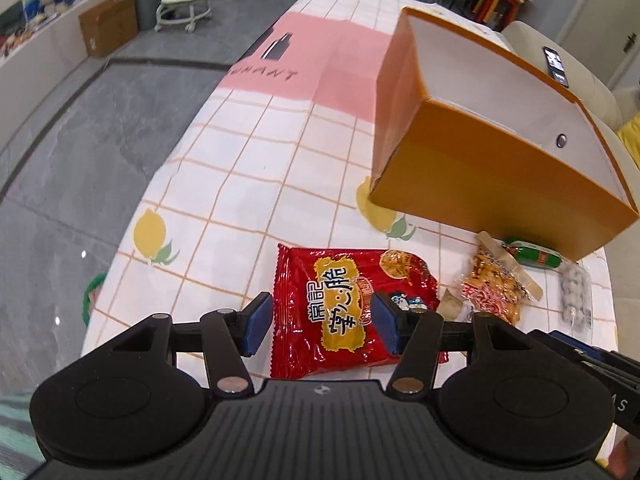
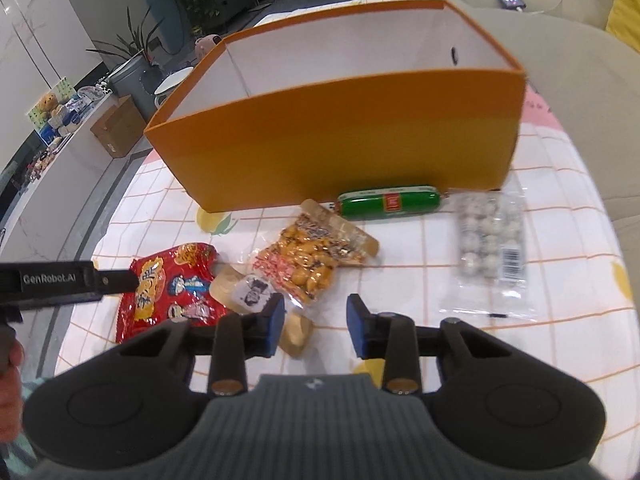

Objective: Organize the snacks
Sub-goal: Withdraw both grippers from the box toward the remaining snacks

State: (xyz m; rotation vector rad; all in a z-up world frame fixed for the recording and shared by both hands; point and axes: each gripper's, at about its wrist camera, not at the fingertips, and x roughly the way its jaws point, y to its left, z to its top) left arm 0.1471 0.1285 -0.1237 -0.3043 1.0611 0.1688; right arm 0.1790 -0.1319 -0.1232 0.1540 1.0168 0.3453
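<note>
A counter draped in a grid-patterned lemon cloth is seen, with an open orange cardboard box behind scattered snacks. A red crinkled foil snack packet lies between the spread left tongs. The right tongs are parted above a small tan wrapped snack, unpinched.

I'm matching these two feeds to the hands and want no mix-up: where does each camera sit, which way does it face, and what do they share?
Left wrist: on the left gripper, looking down its open fingers at the red snack bag between them; the right gripper's black body shows at the lower right.
Right wrist: on the right gripper, fingers apart, facing the orange box across the peanut packet; the left gripper and a hand at the left.
Shared: box, red bag, peanuts, green sausage, clear bag of white balls.
</note>
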